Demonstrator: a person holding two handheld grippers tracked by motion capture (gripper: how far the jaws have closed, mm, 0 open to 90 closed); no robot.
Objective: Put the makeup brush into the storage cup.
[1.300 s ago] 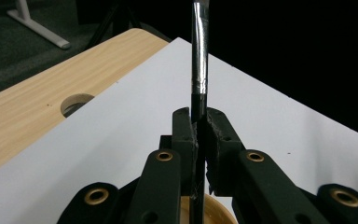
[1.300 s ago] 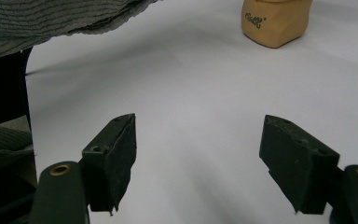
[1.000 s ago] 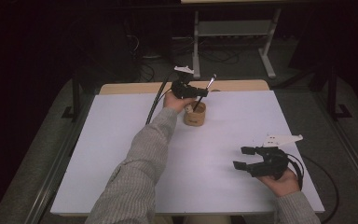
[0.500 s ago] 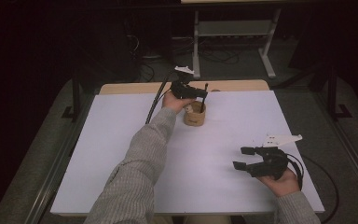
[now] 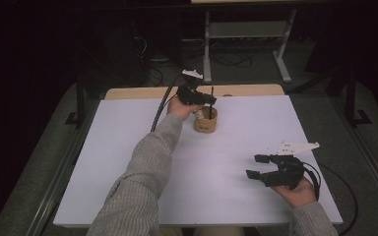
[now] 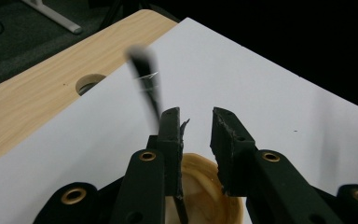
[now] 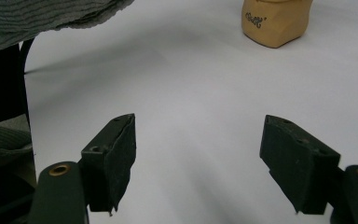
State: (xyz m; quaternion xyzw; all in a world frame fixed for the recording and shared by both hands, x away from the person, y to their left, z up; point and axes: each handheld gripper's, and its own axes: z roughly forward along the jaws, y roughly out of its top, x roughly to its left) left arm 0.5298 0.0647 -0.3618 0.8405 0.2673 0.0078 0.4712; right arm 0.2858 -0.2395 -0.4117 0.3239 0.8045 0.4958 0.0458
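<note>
Pen (image 5: 210, 102) now stands nearly upright in the wooden cup (image 5: 205, 120), long axis vertical, tip down, top leaning slightly toward twelve o'clock. One second ago it hung tilted in the left gripper (image 5: 200, 101); those jaws have just been opening, so the drop looks done. Right gripper (image 5: 256, 166) waits open at four o'clock.

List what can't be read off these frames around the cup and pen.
- Pen: upper end motion-blurred in left gripper view; lower end hidden behind the left gripper jaw.
- Wooden cup: inside cut off by the bottom edge and jaws.
- Cup lettering: too small in right gripper view; cup top cropped.
</note>
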